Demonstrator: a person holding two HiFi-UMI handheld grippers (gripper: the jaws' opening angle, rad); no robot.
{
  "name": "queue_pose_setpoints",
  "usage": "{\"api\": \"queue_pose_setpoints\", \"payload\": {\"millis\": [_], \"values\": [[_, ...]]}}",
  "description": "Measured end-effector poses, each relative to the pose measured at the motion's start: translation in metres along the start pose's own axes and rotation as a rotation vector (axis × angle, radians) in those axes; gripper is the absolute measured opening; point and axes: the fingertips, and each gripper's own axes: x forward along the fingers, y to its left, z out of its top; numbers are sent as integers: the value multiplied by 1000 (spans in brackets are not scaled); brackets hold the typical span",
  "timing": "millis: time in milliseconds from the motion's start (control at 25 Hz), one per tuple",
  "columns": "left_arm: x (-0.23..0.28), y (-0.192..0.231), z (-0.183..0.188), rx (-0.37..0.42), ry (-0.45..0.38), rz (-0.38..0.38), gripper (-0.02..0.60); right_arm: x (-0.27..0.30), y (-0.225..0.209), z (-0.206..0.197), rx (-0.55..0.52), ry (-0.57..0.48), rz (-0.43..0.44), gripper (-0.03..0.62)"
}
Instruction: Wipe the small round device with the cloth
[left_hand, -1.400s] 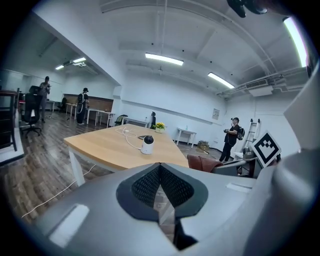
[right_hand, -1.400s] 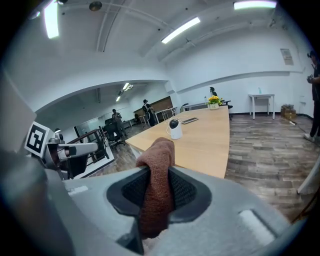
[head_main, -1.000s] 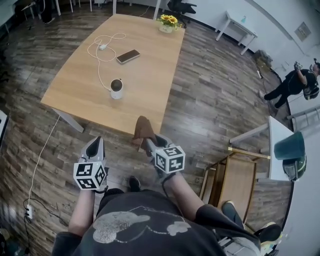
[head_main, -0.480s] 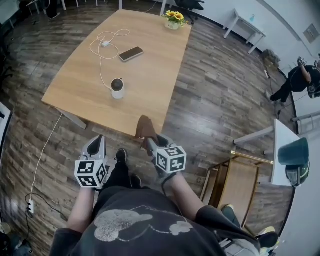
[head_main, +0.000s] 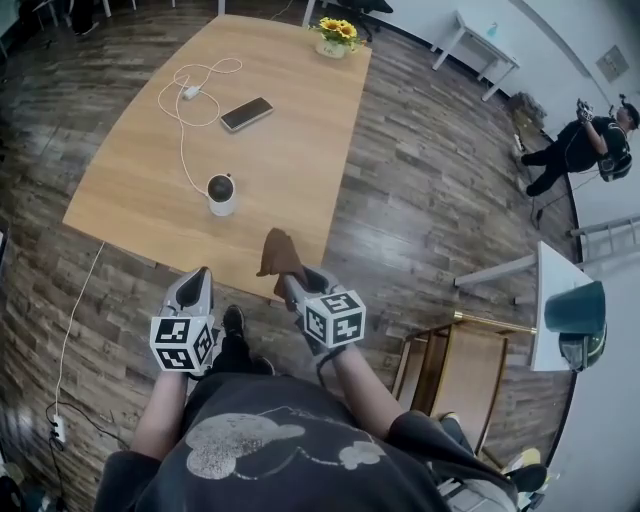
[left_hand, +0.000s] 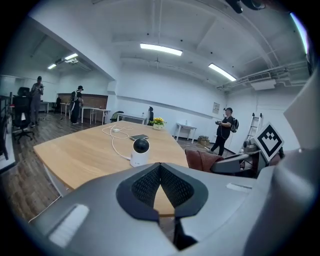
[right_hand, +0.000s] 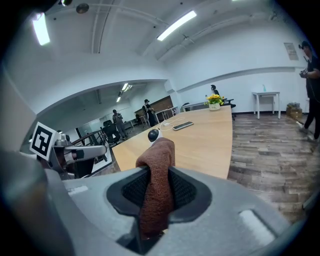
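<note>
The small round device (head_main: 221, 193), white with a black dome top, stands on the wooden table (head_main: 270, 140); it also shows in the left gripper view (left_hand: 140, 151) and, partly hidden behind the cloth, in the right gripper view (right_hand: 153, 135). My right gripper (head_main: 288, 283) is shut on a brown cloth (head_main: 278, 252), which sticks up from between the jaws (right_hand: 157, 175) over the table's near edge. My left gripper (head_main: 197, 283) is shut with nothing in it, just short of the table's near edge.
A white cable (head_main: 185, 105) runs from the device to a plug block, beside a phone (head_main: 246, 113). A flower pot (head_main: 333, 38) stands at the table's far end. A person (head_main: 580, 148) stands at the right, with a wooden chair (head_main: 450, 365) near my right.
I have stepped closer to the table. Both grippers have moved forward, and the cloth now reaches over the table's near edge. The jaws have not changed.
</note>
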Motion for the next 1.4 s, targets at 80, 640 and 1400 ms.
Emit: {"api": "queue_pose_setpoints", "payload": {"millis": [80,640,1400], "values": [[12,9,7,1,5,-8,20,14,4,11,-13,3,11,78],[79,83,55,3,2,-49,20,127,52,92,-139,5,94,78],[109,89,59,-36,20,2,20,134,-2,71,-86,152,81,79]]}}
